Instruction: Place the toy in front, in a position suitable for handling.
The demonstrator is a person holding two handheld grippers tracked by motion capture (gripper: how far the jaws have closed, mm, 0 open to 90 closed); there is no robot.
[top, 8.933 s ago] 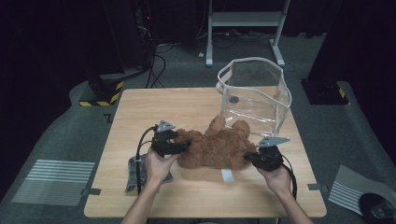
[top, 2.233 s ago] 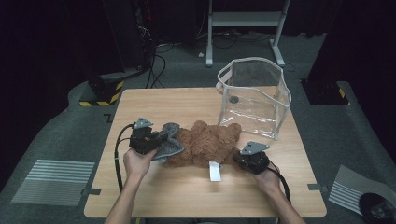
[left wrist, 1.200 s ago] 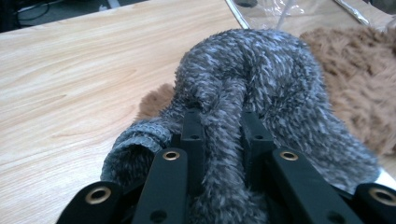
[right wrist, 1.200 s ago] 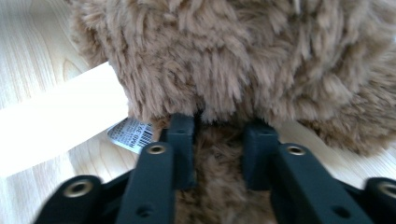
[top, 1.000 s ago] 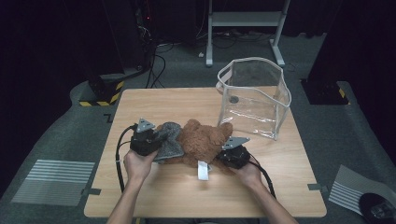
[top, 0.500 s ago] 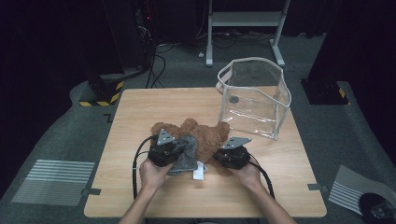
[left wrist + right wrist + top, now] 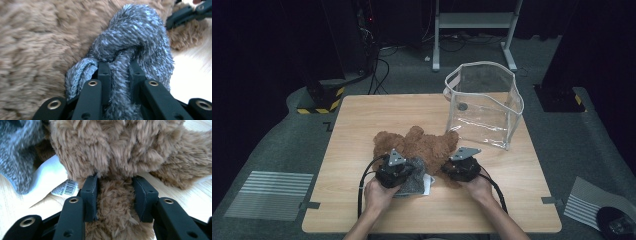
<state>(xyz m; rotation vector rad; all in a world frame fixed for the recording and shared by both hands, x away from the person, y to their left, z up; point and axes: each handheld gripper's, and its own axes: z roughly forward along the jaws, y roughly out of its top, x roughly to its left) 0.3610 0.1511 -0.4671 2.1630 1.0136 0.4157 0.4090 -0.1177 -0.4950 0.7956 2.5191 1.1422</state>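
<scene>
On the light wooden table (image 7: 362,125), the brown plush teddy bear (image 7: 422,145) lies near the middle, the grey knitted cloth (image 7: 414,175) resting against its near left side, the white paper tag (image 7: 50,180) beside that cloth, and the clear plastic zip bag (image 7: 484,102) standing behind-right of the bear.
</scene>
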